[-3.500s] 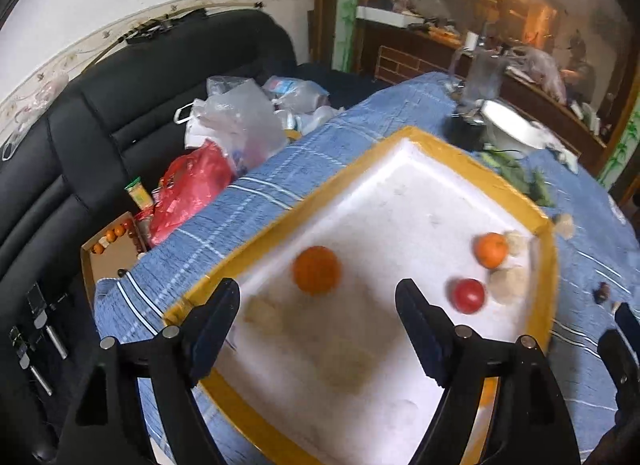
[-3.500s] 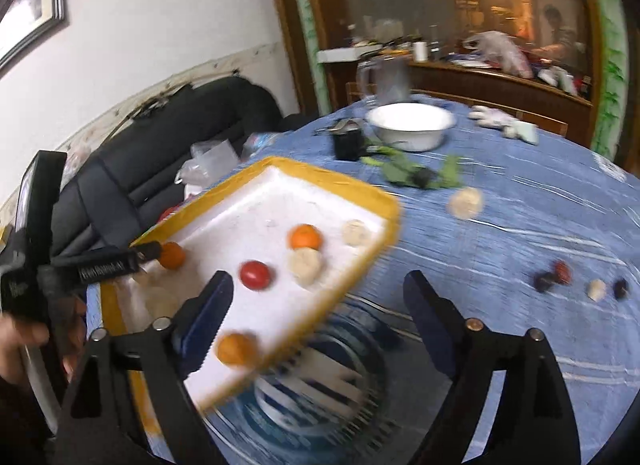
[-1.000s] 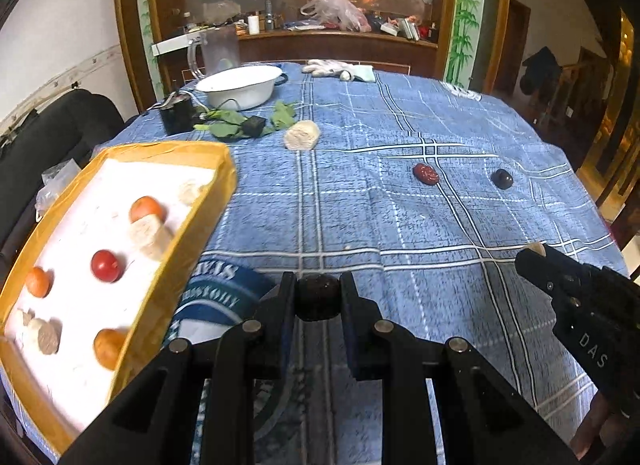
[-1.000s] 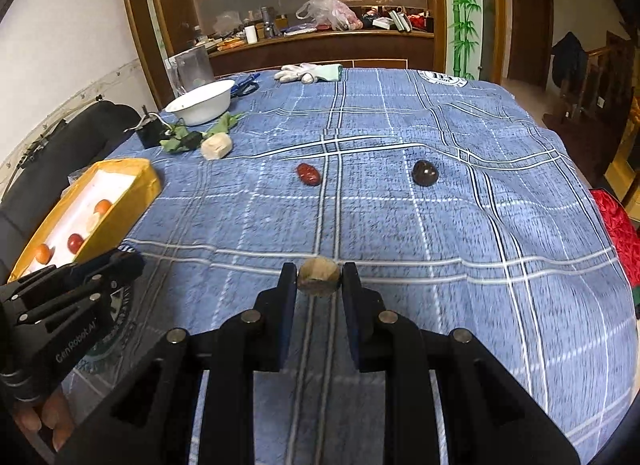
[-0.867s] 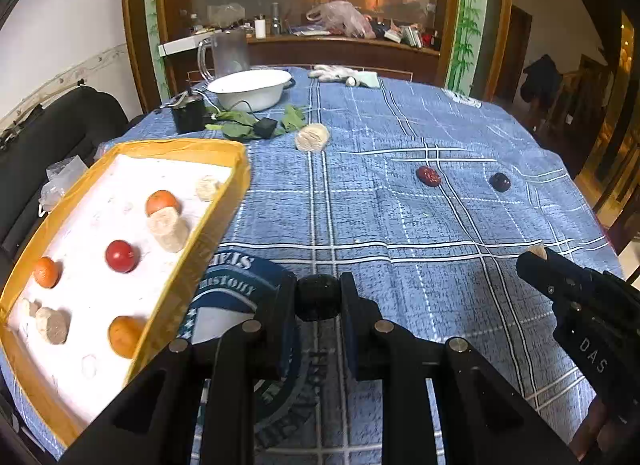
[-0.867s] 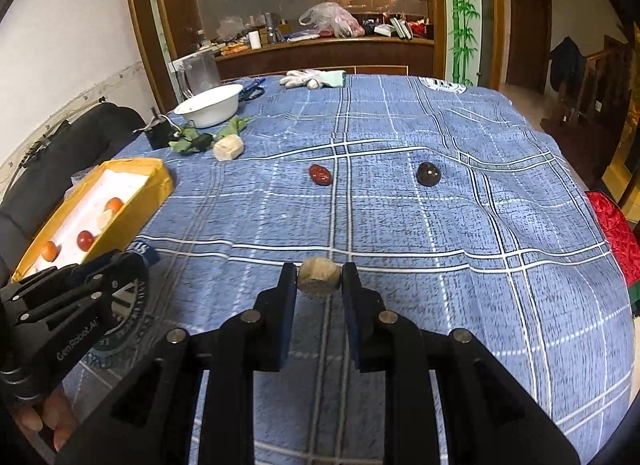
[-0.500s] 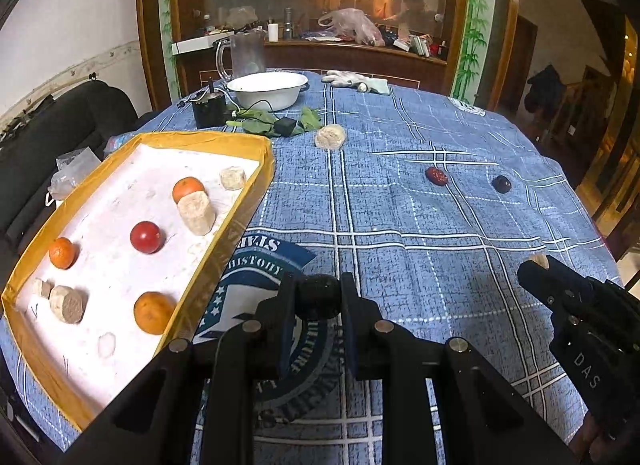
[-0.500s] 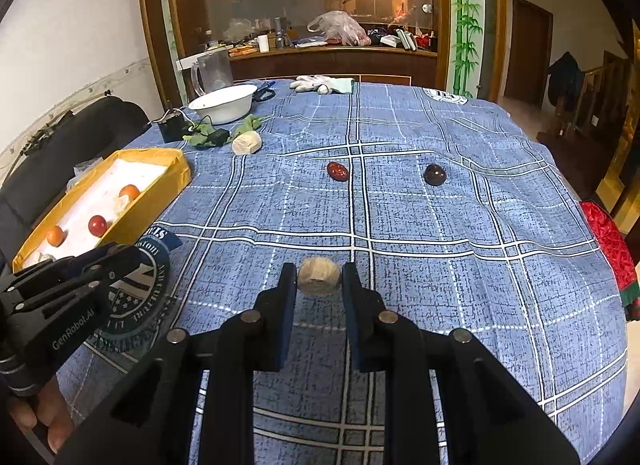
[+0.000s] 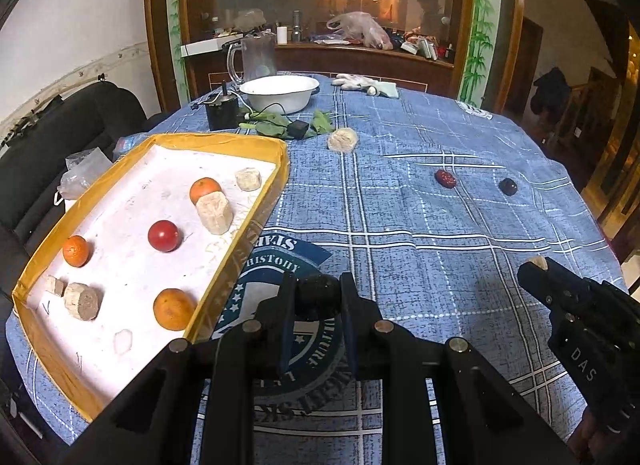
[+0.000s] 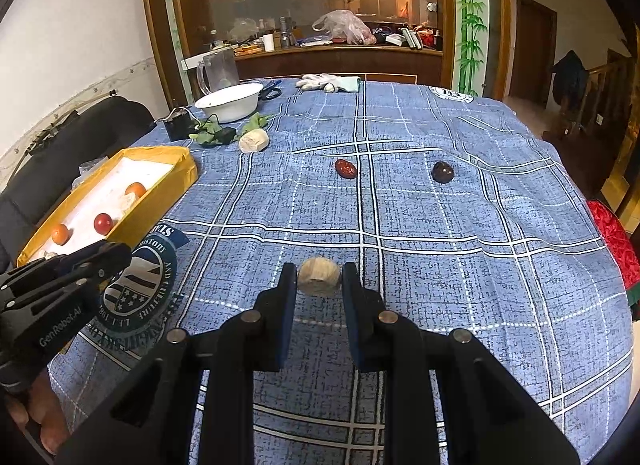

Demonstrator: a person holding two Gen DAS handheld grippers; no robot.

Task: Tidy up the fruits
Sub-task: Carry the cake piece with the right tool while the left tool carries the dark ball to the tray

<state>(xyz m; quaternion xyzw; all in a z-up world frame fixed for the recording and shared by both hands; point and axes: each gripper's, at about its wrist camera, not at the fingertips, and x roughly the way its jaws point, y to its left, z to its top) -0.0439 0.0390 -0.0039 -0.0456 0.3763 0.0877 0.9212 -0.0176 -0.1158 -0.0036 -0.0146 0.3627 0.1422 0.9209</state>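
Dark fruit (image 9: 318,292) pinched, tan chunk (image 10: 319,271) pinched

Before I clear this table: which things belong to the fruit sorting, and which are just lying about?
Job in hand:
yellow tray
dark fruit in the left gripper
pale piece in the right gripper
red date
dark date

Lying about:
white bowl
glass jug
white glove
green leaves

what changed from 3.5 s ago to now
Both grippers were open by the yellow tray; now the left gripper is shut on a dark round fruit and the right gripper on a pale chunk. Fruit in the tray looks unmoved.
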